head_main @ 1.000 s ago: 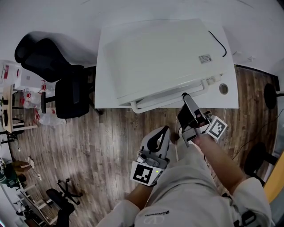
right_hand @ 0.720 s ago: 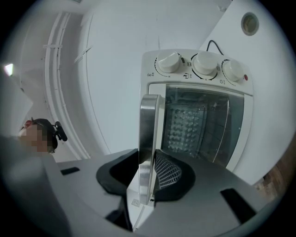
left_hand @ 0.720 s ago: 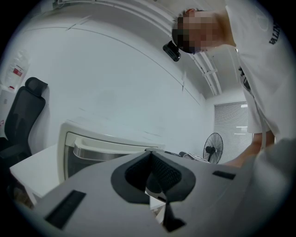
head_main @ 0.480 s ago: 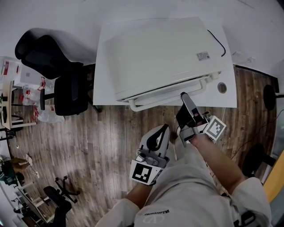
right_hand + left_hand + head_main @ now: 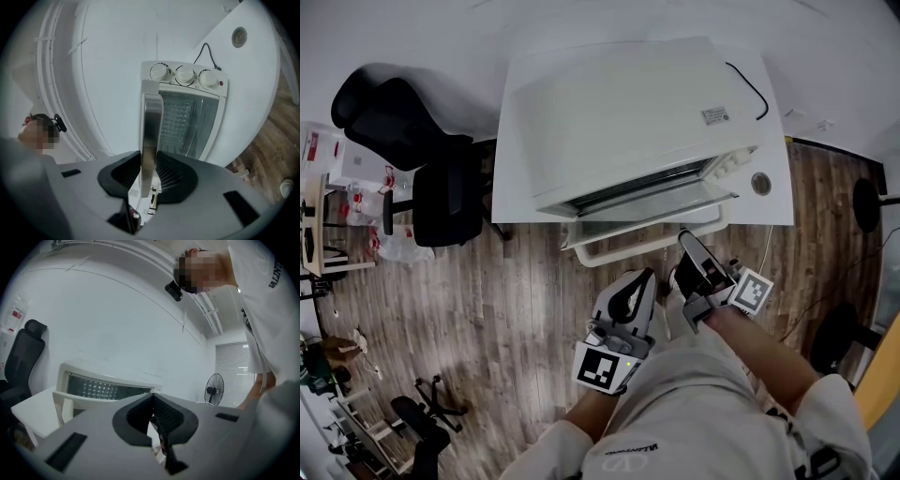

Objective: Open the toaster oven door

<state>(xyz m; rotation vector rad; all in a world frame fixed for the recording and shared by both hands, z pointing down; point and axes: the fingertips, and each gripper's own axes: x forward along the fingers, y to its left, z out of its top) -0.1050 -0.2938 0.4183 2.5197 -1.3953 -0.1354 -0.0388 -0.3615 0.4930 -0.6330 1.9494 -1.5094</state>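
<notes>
A white toaster oven (image 5: pixel 628 122) stands on a white table (image 5: pixel 773 211). Its glass door (image 5: pixel 652 202) hangs partly open, tilted out toward me. My right gripper (image 5: pixel 686 244) is shut on the door handle (image 5: pixel 619 246) near its right end. In the right gripper view the metal handle bar (image 5: pixel 151 126) runs between the two dark pads (image 5: pixel 174 176), with the door glass (image 5: pixel 187 122) and three knobs (image 5: pixel 185 74) beyond. My left gripper (image 5: pixel 644 277) hangs lower over the floor, shut and holding nothing. The left gripper view shows the oven (image 5: pixel 103 386) past its closed jaws.
A black office chair (image 5: pixel 422 178) stands left of the table. The oven's black cord (image 5: pixel 748 84) runs over the back right of the table, near a round cable hole (image 5: pixel 760 183). A standing fan (image 5: pixel 214 389) is off to the right. Wooden floor lies below me.
The oven door has swung from closed to partly open. My right gripper closed on the handle and drew it down and toward me. The left gripper has barely moved.
</notes>
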